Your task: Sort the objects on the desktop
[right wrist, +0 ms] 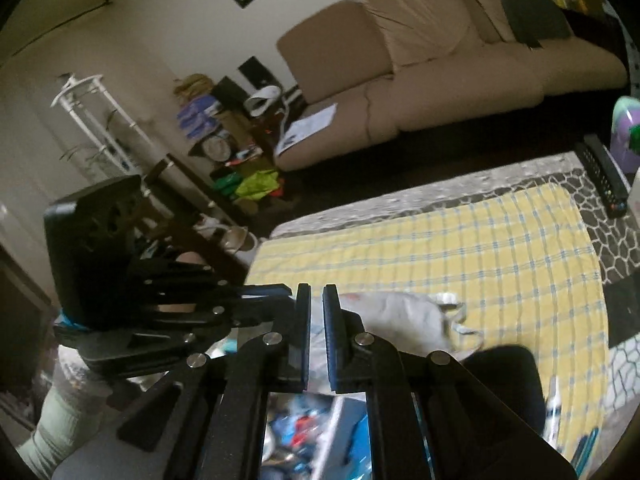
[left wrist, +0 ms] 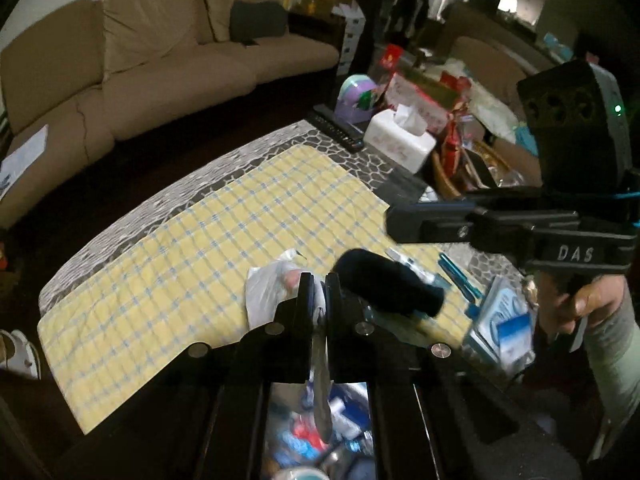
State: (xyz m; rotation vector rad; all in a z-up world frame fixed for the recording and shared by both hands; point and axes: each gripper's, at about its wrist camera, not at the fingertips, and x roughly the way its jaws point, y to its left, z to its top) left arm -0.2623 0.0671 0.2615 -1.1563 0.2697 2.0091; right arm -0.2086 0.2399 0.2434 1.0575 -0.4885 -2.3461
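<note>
In the left wrist view my left gripper (left wrist: 318, 292) is shut on a thin grey sheet-like thing (left wrist: 322, 380), seen edge-on and running back toward the camera. Just ahead, a crumpled white plastic bag (left wrist: 266, 292) and a black rolled cloth thing (left wrist: 384, 280) lie on the yellow checked cloth (left wrist: 200, 232). My right gripper (left wrist: 394, 220) hovers to the right, held by a hand (left wrist: 592, 300). In the right wrist view the right gripper (right wrist: 316, 308) is shut. Pale plastic shows in the slit between its pads, and I cannot tell whether it is pinched. The bag (right wrist: 400, 312) lies just beyond.
A white tissue box (left wrist: 400, 140), a remote (left wrist: 340, 130) and heaped packets (left wrist: 460, 120) crowd the table's far right. Blue pens (left wrist: 456, 276) and a clear packet (left wrist: 504, 328) lie at the near right. Blurred small items (left wrist: 316, 432) show below the grippers. A beige sofa (left wrist: 160, 60) stands behind.
</note>
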